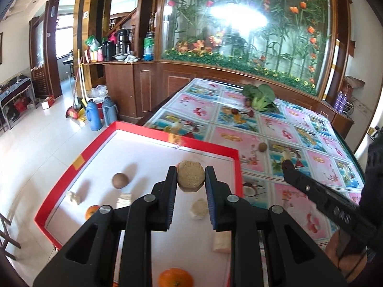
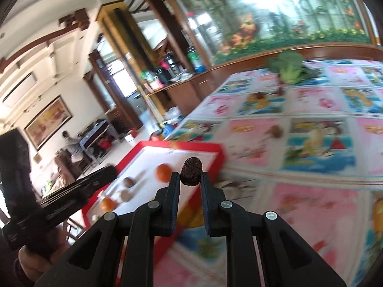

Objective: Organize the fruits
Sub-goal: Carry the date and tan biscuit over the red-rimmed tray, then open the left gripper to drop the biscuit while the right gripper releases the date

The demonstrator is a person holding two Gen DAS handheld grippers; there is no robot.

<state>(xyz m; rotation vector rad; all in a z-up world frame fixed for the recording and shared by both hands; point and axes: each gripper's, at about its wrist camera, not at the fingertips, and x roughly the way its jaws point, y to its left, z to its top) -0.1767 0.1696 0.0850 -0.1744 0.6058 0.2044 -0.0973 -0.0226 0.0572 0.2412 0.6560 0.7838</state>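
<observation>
**Both grippers loaded over the red tray**

The left gripper (image 1: 191, 175) has its jaws closed on a tan, rough-skinned fruit (image 1: 190, 176), pinched only at the fingertips, above the white floor of the red tray (image 1: 235, 165). The right gripper (image 2: 190, 177) clamps a small dark, wrinkled fruit (image 2: 191, 171) the same way, near the tray's right rim.

Both holds are shallow, so either fruit could twist out and drop, and the dark one could land on the patterned tablecloth (image 1: 287, 134) rather than in the tray. A fruit let go from height could roll; a brown round fruit (image 1: 120, 180) and two oranges (image 1: 176, 278) (image 1: 92, 211) already lie loose there, and a drop could knock them. The two grippers are near each other, so a clash is possible.

The right wrist view is smeared, so the fruit's kind is unclear. The pale chunks (image 1: 198, 208) in the tray cannot be identified. The near orange is partly cut off by the frame, and the tray's near edge hides behind the left gripper.
</observation>
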